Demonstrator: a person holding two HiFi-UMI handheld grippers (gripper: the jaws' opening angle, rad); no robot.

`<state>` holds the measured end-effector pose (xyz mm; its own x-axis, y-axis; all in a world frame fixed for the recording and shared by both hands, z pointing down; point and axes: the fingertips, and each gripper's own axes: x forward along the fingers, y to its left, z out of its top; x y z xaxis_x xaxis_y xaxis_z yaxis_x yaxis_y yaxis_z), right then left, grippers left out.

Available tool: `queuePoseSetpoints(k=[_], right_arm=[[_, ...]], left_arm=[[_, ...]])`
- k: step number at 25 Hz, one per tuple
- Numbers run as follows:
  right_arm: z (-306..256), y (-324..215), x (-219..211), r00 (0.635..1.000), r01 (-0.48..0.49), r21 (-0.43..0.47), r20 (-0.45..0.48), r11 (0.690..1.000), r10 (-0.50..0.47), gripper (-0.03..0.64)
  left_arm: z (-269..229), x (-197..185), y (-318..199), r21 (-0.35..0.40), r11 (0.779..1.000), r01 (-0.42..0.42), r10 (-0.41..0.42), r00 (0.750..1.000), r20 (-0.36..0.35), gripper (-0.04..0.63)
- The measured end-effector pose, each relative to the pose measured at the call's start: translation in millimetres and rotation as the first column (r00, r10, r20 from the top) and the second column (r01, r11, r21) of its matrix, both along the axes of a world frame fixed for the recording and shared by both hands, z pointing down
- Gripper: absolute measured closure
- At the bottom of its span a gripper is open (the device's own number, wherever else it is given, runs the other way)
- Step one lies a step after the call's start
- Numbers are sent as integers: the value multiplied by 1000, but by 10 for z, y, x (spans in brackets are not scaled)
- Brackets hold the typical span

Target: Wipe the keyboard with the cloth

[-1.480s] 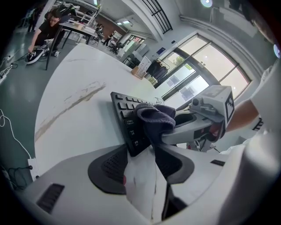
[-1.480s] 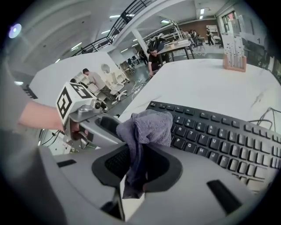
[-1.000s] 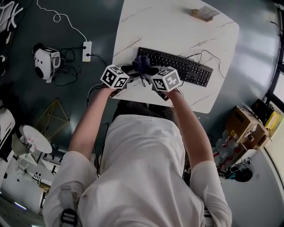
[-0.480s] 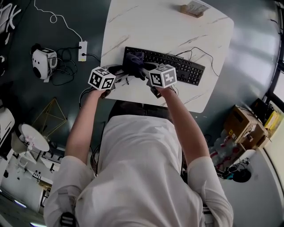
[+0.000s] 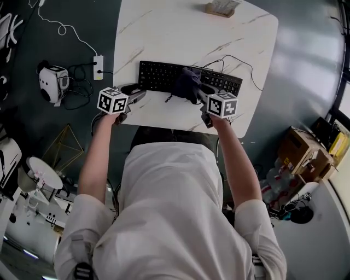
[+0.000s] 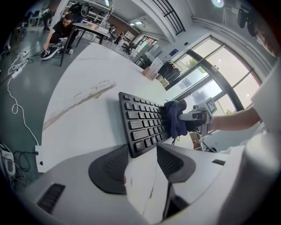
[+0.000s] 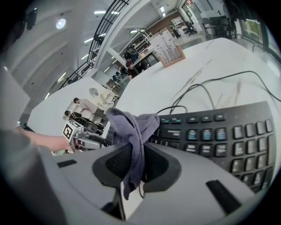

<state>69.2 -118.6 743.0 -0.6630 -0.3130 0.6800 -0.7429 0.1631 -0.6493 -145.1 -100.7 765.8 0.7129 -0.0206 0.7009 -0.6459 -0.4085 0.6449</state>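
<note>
A black keyboard point(image 5: 158, 75) lies near the front edge of the white marble table point(image 5: 164, 27). My right gripper point(image 5: 201, 94) is shut on a dark blue cloth point(image 5: 187, 83), which rests on the keys right of the keyboard's middle. In the right gripper view the cloth point(image 7: 131, 127) hangs bunched between the jaws of the right gripper point(image 7: 138, 150), over the keyboard point(image 7: 215, 132). My left gripper point(image 5: 136, 94) stands open at the keyboard's left end; its jaws have just been opening and nothing is between them. The left gripper view shows the left gripper point(image 6: 141, 154) just short of the keyboard's near corner point(image 6: 142, 129).
A wooden card stand point(image 5: 221, 7) sits at the table's far edge. The keyboard's cable point(image 5: 235, 59) loops behind it. On the floor to the left are a power strip point(image 5: 98, 63) and a white device point(image 5: 53, 82); cardboard boxes point(image 5: 298, 150) stand at the right.
My right gripper has carried the cloth rightward along the keyboard, from its left end to past the middle. The left gripper has stayed by the left end, now apart from the cloth.
</note>
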Motion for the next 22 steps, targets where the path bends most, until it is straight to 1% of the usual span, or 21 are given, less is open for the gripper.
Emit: queuePoseSetpoints(k=[5,9,11,13,16,19,22], right_arm=[[-14,78,590,996,-55,20,-68,998,56,537],[-7,157,1152,983,-132,23,-127,991,134,538],[-1,208,1418,975,-154,22,-157,988,155,537],[4,247,1634,970,-150,21,-188,988,152,537],[-1,276,1879,960,-116,19,-255,993,117,537],[-35,270,2071,934,-60,18,-352,998,62,538],[-138,188,2181,908,-47,49,-414,998,63,538]], left_arm=[[3,16,-17,4,1000,8,-8,1000,15,380],[9,6,-10,6,1000,4,-4,1000,21,380],[11,7,-6,5,1000,1,-1,1000,25,382],[12,15,-10,5,1000,2,-2,1000,28,382],[10,22,-14,5,1000,6,-6,1000,28,382],[10,21,-15,7,1000,4,-4,1000,25,382],[1,11,-5,7,1000,3,-3,1000,19,382]])
